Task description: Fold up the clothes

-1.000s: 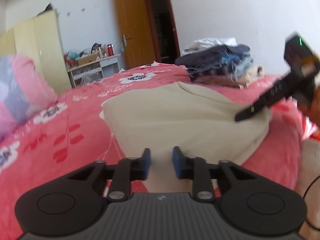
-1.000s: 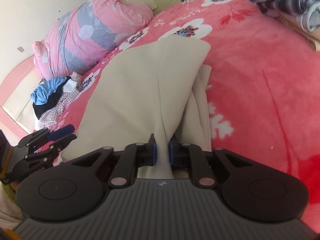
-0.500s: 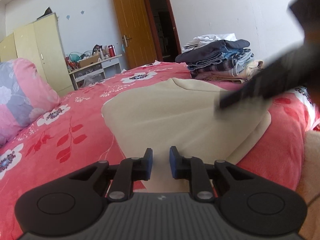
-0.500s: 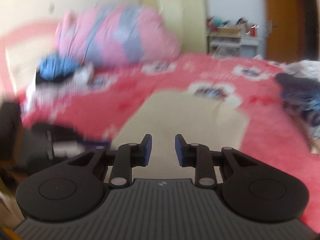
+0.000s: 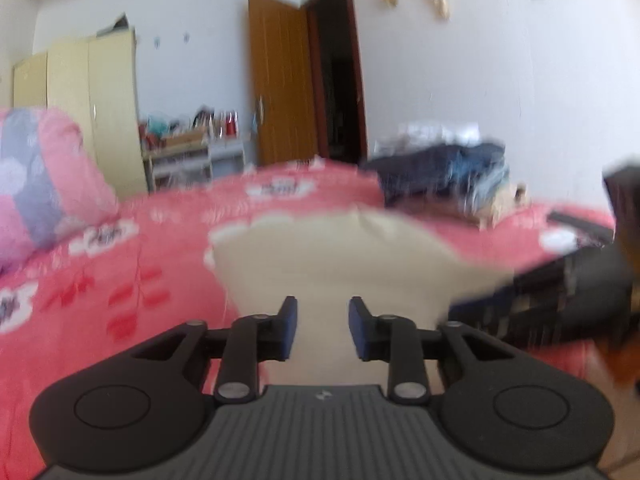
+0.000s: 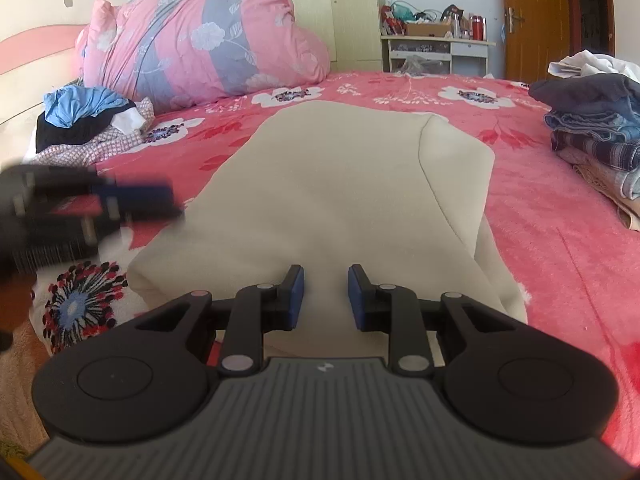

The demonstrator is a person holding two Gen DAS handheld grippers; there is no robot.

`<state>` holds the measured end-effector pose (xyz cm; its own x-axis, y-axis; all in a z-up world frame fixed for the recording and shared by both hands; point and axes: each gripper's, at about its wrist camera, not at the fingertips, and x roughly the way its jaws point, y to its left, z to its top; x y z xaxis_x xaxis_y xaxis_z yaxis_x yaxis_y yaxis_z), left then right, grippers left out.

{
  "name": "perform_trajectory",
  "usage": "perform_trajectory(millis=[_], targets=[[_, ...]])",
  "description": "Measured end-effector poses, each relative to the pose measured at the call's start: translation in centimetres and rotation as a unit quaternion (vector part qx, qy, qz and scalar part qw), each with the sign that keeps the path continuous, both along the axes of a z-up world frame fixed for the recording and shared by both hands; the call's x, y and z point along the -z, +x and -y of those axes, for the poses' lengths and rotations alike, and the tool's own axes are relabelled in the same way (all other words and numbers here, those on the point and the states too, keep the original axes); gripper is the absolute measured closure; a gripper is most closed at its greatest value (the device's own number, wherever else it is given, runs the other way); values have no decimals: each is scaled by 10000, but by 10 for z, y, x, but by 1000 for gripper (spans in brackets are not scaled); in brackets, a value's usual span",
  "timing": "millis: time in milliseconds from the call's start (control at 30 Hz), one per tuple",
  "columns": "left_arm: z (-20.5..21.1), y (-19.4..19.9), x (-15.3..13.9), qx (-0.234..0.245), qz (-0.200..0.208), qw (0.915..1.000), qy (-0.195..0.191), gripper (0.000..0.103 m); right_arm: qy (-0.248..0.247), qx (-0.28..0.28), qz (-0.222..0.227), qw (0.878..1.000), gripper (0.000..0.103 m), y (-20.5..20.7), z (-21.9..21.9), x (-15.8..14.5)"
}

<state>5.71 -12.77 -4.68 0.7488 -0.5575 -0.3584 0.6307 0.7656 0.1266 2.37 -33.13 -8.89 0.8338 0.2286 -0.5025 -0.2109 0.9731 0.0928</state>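
Released from the right tool [image 6: 323,294], beige garment [image 6: 340,200] lies flat; left tool [image 5: 322,326] opening.

Left gripper [image 5: 322,328] jaws opening, empty — right gripper [image 6: 325,298] jaws apart.

A bed [image 6: 552,240] covered by a red-pink fleece blanket with white flowers carries a folded cream cloth garment [image 6: 340,200] at its middle. A big pink-and-grey flowered quilt bundle [image 6: 200,44] lies at the head end, with a loose heap of blue, black and checked clothes [image 6: 86,120] just beside it. A stack of folded dark and denim clothes [image 6: 596,124] sits near the right edge.
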Motion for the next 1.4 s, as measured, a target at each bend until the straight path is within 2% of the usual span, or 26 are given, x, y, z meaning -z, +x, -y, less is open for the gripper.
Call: perform_trajectory(millis=[100,167,233,300,367,400,467,567,600,633,700,833,900,967,1000,1033,1100,1133,1200,1300,1367,1400], targets=[[32,3,25,268,-138,9970,706,70,-98,3,149,9998,81,-5,-4,1],[42,-7,46,130,76,9953,956,74,-217,-29,151,9996,81,-7,-5,-1],[44,-19,52,1,328,9949,953,80,-494,-31,140,9987,80,-5,-6,-13],[42,-17,51,-94,180,9969,764,80,-1018,147,304,9942,80,-1,-10,-35],[40,-14,51,-120,75,9978,645,80,-1522,301,701,9854,80,6,-12,-56],[40,-13,50,-130,61,9979,630,80,-1594,342,803,9833,80,12,-11,-63],[40,-14,51,-136,71,9980,621,80,-1402,373,584,9877,80,34,1,-58],[41,-15,51,-114,49,9982,589,79,-1152,306,-288,9924,80,67,26,-1],[41,-15,51,-120,46,9981,604,79,-858,325,-349,9952,80,69,36,8],[40,-15,50,-132,45,9980,609,79,-650,322,-429,9964,81,71,42,2],[37,-13,51,-128,6,9985,541,79,-745,383,-415,9956,83,79,42,-25],[36,-13,52,-139,6,9987,486,78,-820,351,113,9960,82,108,42,-63],[35,-14,52,-179,-17,9989,435,78,-878,340,11,9956,83,138,44,-54],[35,-13,52,-188,-36,9991,379,78,-1104,368,-522,9918,81,175,49,-16],[34,-13,52,-186,-41,9992,358,78,-994,351,-689,9920,83,185,54,4],[33,-12,52,-180,-48,9993,332,78,-773,355,-682,9940,83,189,60,10],[30,-12,53,-166,-51,9995,272,78,-531,423,-843,9941,83,192,69,-6],[28,-12,54,-156,-42,9996,233,78,-485,452,-779,9948,84,191,69,-19],[26,-12,55,-150,-25,9997,172,78,-399,474,-505,9968,84,189,67,-46],[26,-13,57,-180,-3,9997,135,78,206,-18,-167,9996,84,199,57,-71],[26,-14,58,-199,3,9998,89,78,279,-344,-344,9984,84,219,40,-56],[26,-13,58,-203,-5,9998,65,78,114,-430,-569,9974,85,230,30,-36]])
